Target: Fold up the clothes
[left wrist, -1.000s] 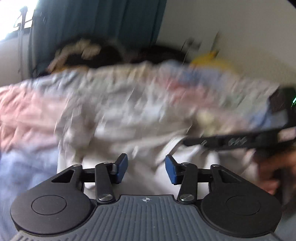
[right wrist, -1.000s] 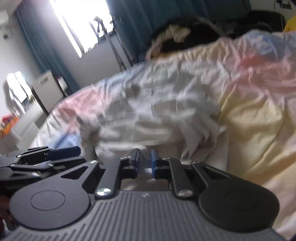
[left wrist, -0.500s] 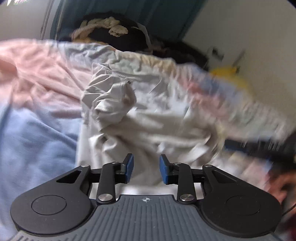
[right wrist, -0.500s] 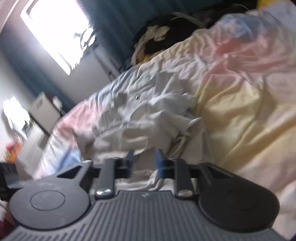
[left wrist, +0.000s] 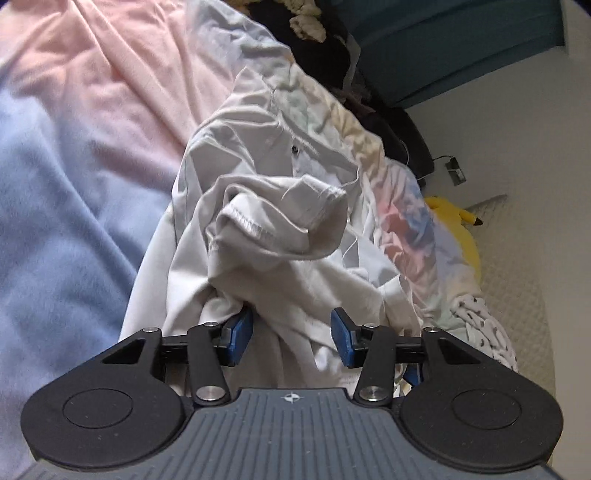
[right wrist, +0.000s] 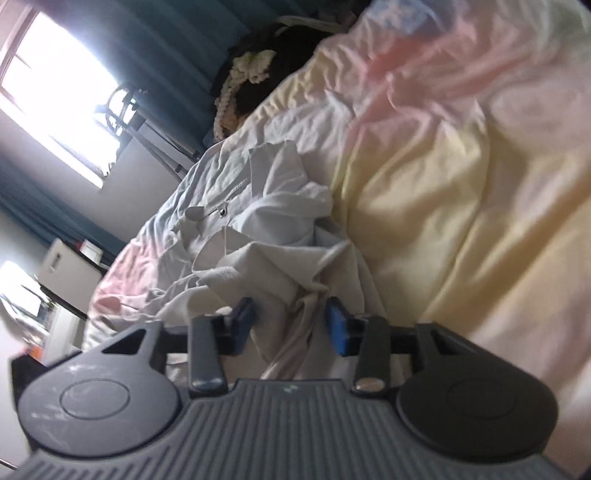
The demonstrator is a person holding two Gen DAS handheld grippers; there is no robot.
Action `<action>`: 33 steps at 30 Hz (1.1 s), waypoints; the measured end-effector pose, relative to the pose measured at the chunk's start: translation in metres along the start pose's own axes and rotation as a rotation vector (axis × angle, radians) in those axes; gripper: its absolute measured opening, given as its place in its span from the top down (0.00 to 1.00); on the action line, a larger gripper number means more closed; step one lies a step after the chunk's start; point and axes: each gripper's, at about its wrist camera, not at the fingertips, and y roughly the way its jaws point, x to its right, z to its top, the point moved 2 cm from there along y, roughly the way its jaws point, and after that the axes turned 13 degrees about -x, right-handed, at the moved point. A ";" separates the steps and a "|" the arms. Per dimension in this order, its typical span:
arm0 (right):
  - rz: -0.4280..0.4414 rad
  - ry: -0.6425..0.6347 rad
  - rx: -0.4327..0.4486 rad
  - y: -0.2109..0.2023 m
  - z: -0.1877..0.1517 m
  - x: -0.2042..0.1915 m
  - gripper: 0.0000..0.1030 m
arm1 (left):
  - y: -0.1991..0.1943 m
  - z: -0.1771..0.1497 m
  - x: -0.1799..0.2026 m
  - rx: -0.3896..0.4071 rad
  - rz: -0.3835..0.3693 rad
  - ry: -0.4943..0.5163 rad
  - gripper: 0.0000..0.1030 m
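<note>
The white garment point(left wrist: 280, 236) lies crumpled on the bed point(left wrist: 74, 184). Both the left gripper point(left wrist: 291, 334) and the right gripper point(right wrist: 290, 321) have jaws partly open, just closing around loose folds, positioned for a pickup, gripping nothing yet.

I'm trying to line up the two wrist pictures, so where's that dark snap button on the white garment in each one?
Left wrist: the snap button sits above centre, on the white garment.
Right wrist: it sits left of centre, at mid height.
Shared landmark: the cream knitted trim on the dark pile at the bed's far end.
</note>
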 end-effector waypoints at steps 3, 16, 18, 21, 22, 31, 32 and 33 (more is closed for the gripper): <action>-0.005 -0.029 0.028 -0.003 -0.001 -0.004 0.89 | -0.008 0.001 0.000 0.030 0.007 -0.003 0.95; 0.141 0.055 0.179 -0.017 0.041 -0.001 0.97 | -0.028 0.051 -0.022 0.169 -0.156 -0.137 0.98; 0.124 0.062 0.193 -0.007 0.054 0.003 0.97 | -0.022 0.058 -0.025 0.178 -0.129 -0.116 0.98; 0.063 0.069 0.204 0.010 0.060 0.013 0.97 | -0.013 0.060 -0.027 0.174 -0.073 -0.080 0.97; 0.044 0.069 0.205 0.016 0.062 0.016 0.97 | -0.012 0.059 -0.025 0.176 -0.053 -0.057 0.97; -0.034 -0.207 0.249 0.000 0.046 -0.036 0.93 | -0.030 0.041 0.004 0.265 0.023 0.141 0.67; -0.058 -0.266 0.268 -0.006 0.042 -0.046 0.93 | -0.035 0.037 0.009 0.285 0.027 0.167 0.67; -0.060 -0.306 0.271 -0.012 0.035 -0.054 0.93 | -0.040 0.033 0.014 0.297 0.025 0.197 0.67</action>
